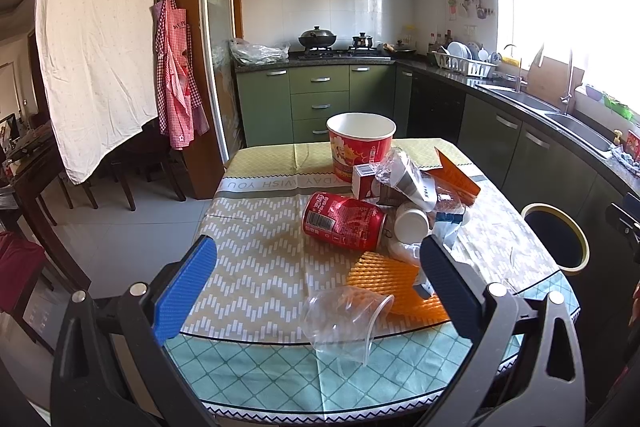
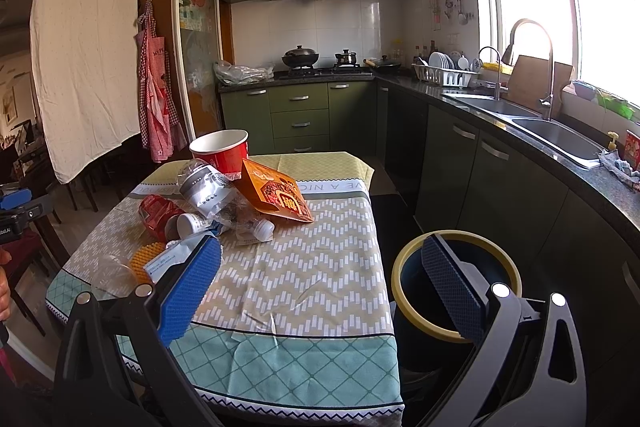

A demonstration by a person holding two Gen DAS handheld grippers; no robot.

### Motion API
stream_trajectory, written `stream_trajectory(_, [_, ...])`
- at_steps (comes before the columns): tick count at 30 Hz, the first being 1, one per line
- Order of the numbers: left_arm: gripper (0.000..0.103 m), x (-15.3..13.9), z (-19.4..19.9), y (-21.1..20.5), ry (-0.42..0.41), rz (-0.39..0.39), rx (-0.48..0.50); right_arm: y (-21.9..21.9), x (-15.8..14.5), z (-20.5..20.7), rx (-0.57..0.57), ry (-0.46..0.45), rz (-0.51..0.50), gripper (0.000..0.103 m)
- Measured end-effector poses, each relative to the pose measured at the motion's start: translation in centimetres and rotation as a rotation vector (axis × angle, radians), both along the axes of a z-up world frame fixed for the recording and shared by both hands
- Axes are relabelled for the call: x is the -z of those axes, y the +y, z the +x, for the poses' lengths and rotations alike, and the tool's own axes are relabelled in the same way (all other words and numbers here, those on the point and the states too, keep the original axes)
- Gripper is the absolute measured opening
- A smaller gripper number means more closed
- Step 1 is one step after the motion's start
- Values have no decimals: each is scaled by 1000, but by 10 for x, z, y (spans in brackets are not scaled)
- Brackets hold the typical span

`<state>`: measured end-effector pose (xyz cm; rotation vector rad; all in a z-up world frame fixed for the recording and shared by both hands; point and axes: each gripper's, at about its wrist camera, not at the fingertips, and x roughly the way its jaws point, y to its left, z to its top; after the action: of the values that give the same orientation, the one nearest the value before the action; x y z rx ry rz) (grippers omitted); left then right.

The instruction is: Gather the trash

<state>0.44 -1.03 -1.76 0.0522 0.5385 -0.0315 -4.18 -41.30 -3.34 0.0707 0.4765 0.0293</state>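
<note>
Both of your grippers, left (image 1: pixel 316 267) and right (image 2: pixel 320 275), hang spread and empty over the table (image 2: pixel 304 279), trash piled at its far left corner around a red can (image 1: pixel 344 223), bin (image 2: pixel 456 283) beside the right edge.

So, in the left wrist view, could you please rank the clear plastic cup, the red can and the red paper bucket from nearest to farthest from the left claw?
1. Clear plastic cup, lying between the left claw's fingers.
2. Red can, on its side, mid-table.
3. Red paper bucket, upright at the far edge.
</note>
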Motion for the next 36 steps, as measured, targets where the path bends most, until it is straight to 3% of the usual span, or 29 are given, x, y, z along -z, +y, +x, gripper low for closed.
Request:
stream_trajectory(16, [97, 1, 0, 0, 3, -2, 2, 1, 1, 2, -11, 6, -6, 99])
stream_trajectory(22, [97, 7, 4, 3, 22, -1, -9, 0, -18, 34, -147, 44, 10, 99])
stream_trajectory(26, [97, 9, 18, 14, 65, -7, -31, 15, -56, 96, -340, 141, 86, 99])
stream_trajectory(30, [97, 5, 31, 28, 89, -8, -65, 59, -90, 186, -395, 234, 3, 99])
stream_trajectory(34, [97, 3, 41, 35, 104, -1, -69, 100, -87, 300, -393, 417, 7, 97])
stream_trajectory(36, [97, 3, 46, 38, 116, 4, -60, 114, -69, 353, -379, 525, 29, 87])
